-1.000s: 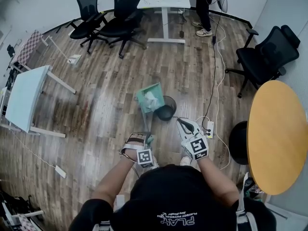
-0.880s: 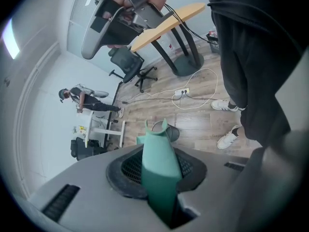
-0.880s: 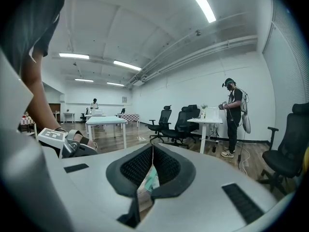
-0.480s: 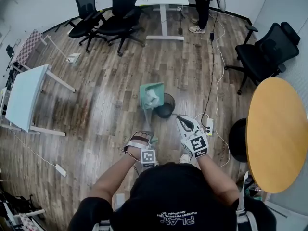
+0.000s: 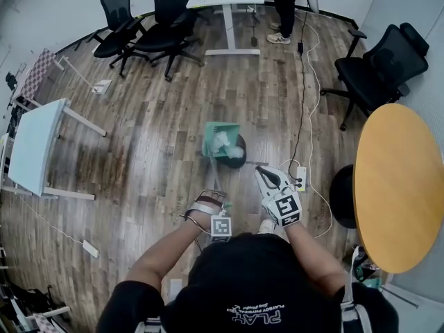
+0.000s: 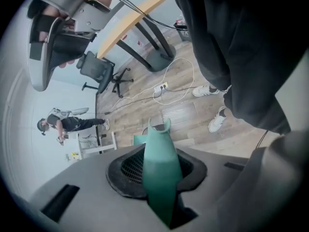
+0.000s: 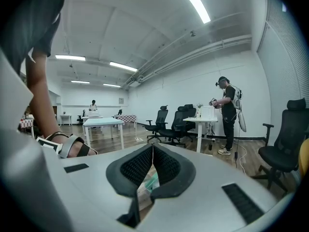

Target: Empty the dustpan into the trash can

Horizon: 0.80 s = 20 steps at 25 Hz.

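While left fingers [image 6: 96, 187] clamp its handle [image 6: 159, 168], the dustpan [image 5: 220, 139] has shifted over the trash can [image 5: 236, 159].

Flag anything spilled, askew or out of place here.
No spill: the crumpled paper lies in the dustpan, held over the trash can edge. Only a power strip and its cable lie loose on the floor.

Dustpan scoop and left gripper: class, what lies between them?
The dustpan's thin handle, clamped in the left gripper, runs to the scoop at the trash can; beneath it is bare wood floor. The head view shows this.
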Each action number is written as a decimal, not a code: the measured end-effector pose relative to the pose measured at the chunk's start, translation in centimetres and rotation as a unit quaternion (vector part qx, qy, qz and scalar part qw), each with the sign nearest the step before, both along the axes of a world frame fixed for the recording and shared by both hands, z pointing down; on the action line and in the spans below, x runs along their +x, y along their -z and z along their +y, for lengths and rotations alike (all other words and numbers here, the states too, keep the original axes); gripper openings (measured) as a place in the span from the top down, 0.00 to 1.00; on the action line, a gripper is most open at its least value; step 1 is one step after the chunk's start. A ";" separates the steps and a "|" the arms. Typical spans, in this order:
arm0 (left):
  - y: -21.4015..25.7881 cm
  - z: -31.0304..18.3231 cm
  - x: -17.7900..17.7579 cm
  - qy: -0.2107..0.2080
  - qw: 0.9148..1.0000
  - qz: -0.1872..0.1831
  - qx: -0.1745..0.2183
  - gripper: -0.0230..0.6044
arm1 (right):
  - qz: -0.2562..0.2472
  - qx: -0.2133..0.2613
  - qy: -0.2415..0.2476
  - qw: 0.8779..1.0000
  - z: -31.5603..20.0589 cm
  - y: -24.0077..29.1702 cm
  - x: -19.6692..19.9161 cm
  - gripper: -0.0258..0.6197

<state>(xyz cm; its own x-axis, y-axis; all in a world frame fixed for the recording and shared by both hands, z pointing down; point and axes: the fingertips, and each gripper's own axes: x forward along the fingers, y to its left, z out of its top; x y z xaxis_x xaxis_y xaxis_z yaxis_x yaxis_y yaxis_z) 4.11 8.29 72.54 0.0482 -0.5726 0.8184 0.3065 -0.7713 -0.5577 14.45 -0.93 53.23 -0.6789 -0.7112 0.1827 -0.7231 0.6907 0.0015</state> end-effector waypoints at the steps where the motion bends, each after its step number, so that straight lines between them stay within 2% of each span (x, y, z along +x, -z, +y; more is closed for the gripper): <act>1: -0.2 0.1 0.2 -0.005 1.000 -0.004 -0.001 0.80 | 0.000 0.000 -0.002 1.000 -0.1 0.0 0.2 0.92; 7: -1.2 2.0 1.7 -0.075 0.996 -0.036 -0.017 0.80 | -0.002 -0.004 -0.010 1.000 -0.1 -0.2 0.6 0.92; 9: -1.8 2.5 1.3 -0.083 0.994 -0.061 -0.026 0.79 | -0.004 -0.006 -0.011 1.000 -0.1 -0.1 0.4 0.92; 13: -1.7 2.9 1.3 -0.109 0.990 -0.085 -0.026 0.79 | -0.006 -0.012 -0.007 1.000 0.1 -0.5 0.4 0.92; 15: -2.0 3.3 1.0 -0.141 0.984 -0.107 -0.023 0.78 | -0.007 -0.017 -0.007 1.000 0.3 -0.9 0.4 0.92; 18: -3.4 3.8 -0.3 -0.189 0.970 -0.152 -0.020 0.78 | -0.007 -0.024 -0.005 1.000 0.7 -1.6 0.5 0.92; 20: -3.5 4.3 -0.7 -0.212 0.964 -0.162 -0.023 0.78 | -0.007 -0.029 -0.002 1.000 0.9 -2.1 0.3 0.92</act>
<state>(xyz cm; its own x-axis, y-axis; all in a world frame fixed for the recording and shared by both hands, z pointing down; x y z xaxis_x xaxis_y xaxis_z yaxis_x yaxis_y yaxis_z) 3.45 12.54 76.06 0.0080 -0.5210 0.8535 0.7510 -0.5605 -0.3491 14.75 -0.04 55.30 -0.6792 -0.7018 0.2146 -0.7251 0.6870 -0.0482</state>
